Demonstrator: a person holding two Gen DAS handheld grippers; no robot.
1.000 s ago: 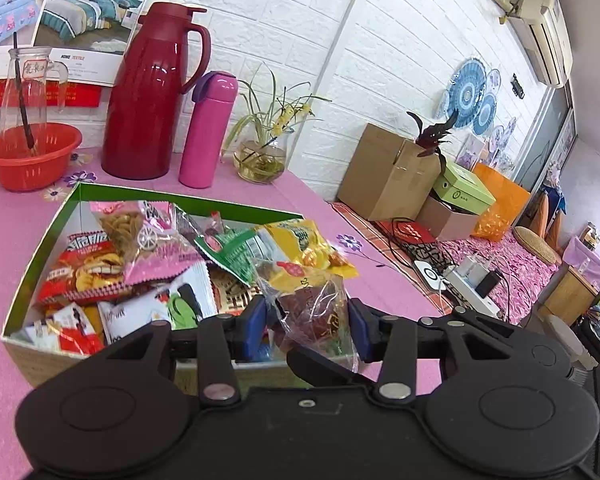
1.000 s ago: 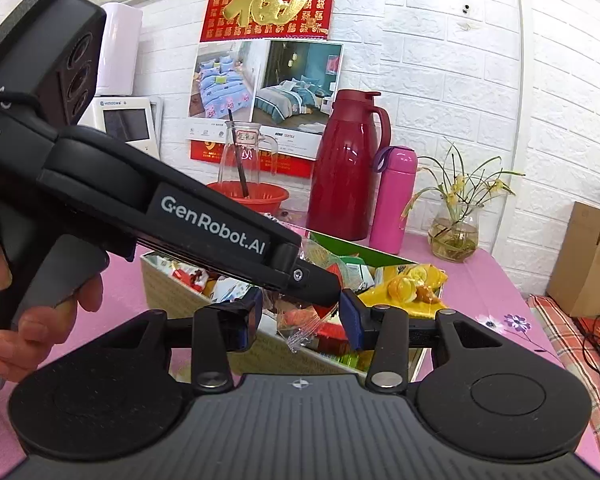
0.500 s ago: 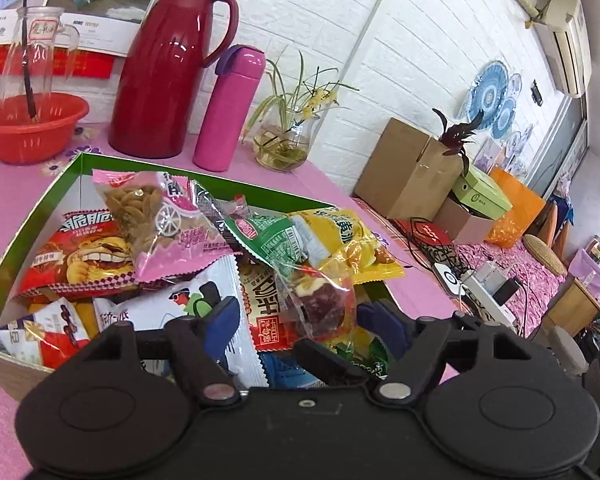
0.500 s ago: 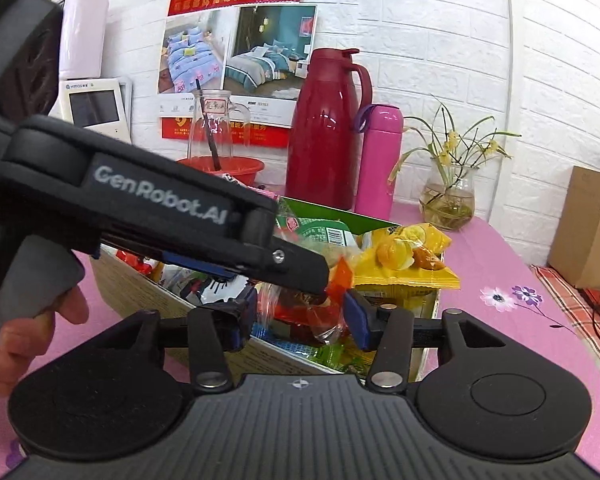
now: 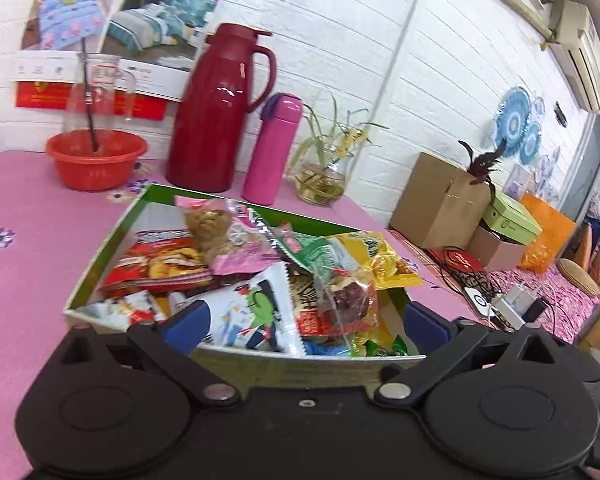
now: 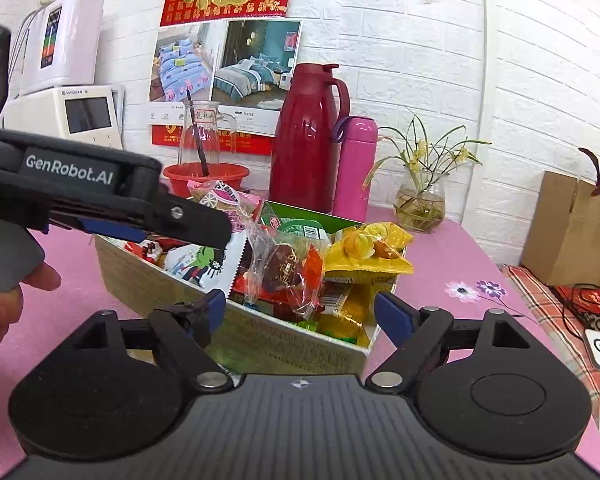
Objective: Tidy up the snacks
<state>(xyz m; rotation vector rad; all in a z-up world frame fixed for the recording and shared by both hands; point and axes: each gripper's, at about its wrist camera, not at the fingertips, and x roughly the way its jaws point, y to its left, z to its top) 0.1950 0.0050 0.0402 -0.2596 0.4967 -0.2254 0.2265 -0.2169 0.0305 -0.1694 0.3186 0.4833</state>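
Note:
A green-rimmed cardboard box (image 5: 100, 256) (image 6: 148, 280) on the pink table holds several snack packets. A clear packet with a dark red sweet (image 5: 346, 300) (image 6: 284, 268) lies on top of the pile at the box's near right. My left gripper (image 5: 306, 322) is open and empty, its blue pads spread wide above the box's near edge; it also shows from the side in the right wrist view (image 6: 204, 224). My right gripper (image 6: 300, 312) is open and empty, just in front of the box's near corner.
Behind the box stand a red bowl with a glass jug (image 5: 96, 158), a red thermos (image 5: 218, 114), a pink bottle (image 5: 274, 150) and a glass vase with a plant (image 5: 322, 182). Cardboard boxes (image 5: 440, 200) and cables lie on the floor to the right.
My left gripper let go of the clear sweet packet, which now lies in the box, and opened wide. My right gripper also opened wider. Both pulled back a little.

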